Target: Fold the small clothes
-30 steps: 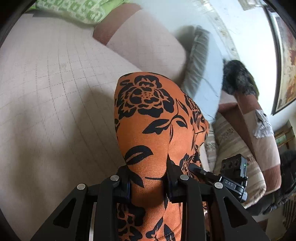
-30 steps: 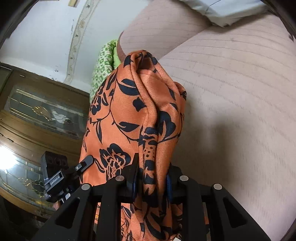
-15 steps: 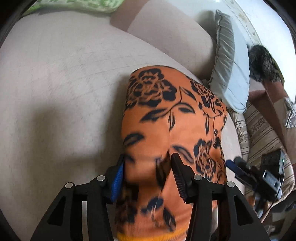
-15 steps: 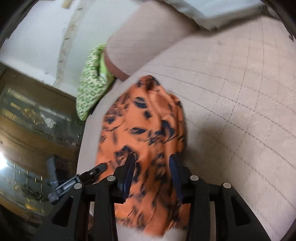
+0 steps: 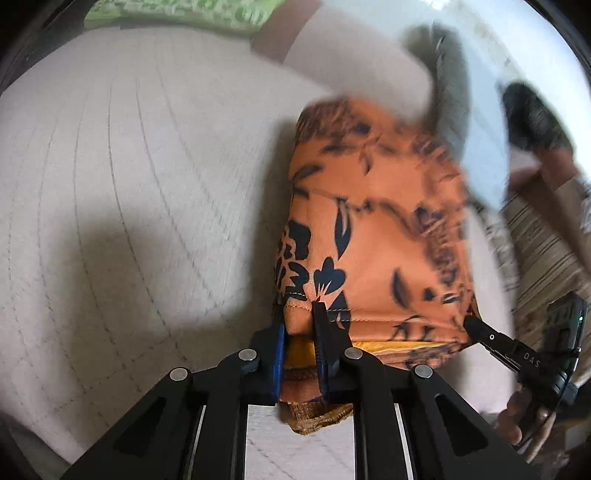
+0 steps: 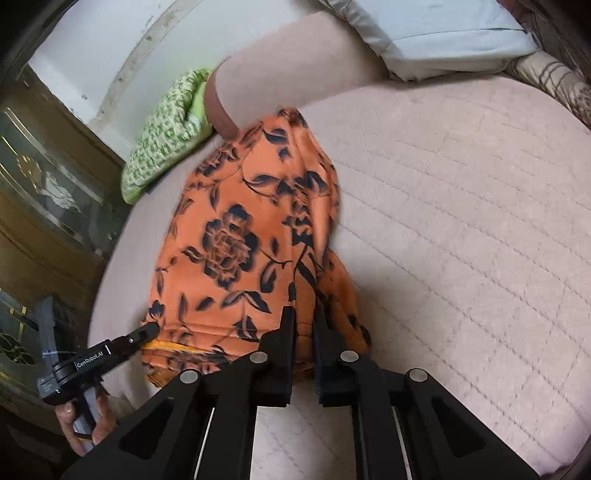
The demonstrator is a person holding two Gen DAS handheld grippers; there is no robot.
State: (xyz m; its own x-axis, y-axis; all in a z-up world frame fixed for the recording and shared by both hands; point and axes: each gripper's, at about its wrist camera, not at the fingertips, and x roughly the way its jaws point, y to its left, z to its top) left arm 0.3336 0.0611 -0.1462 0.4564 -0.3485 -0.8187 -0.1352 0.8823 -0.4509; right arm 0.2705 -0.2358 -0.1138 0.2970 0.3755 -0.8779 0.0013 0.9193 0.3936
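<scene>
An orange garment with black flowers (image 5: 369,229) (image 6: 236,236) lies folded on the beige quilted cushion (image 5: 129,184) (image 6: 461,221). A yellow layer (image 5: 388,347) shows under its near hem. My left gripper (image 5: 300,317) points down at the hem's left corner. Its jaws are closing, and the cloth fills the narrow gap between them. My right gripper (image 6: 303,314) is shut on the hem's right corner. Each gripper also shows in the other's view, with the left gripper's tip (image 6: 147,328) and the right gripper's tip (image 5: 472,325) at the hem.
A green patterned pillow (image 6: 166,140) lies at the cushion's far left, with a pale blue pillow (image 6: 424,33) at the back. A dark wooden cabinet with glass doors (image 6: 44,177) stands off to the left. A person's hand (image 6: 85,424) holds the left gripper's handle.
Both grippers held the garment raised, then opened and let it settle on the cushion. They have moved down to its near hem and closed there.
</scene>
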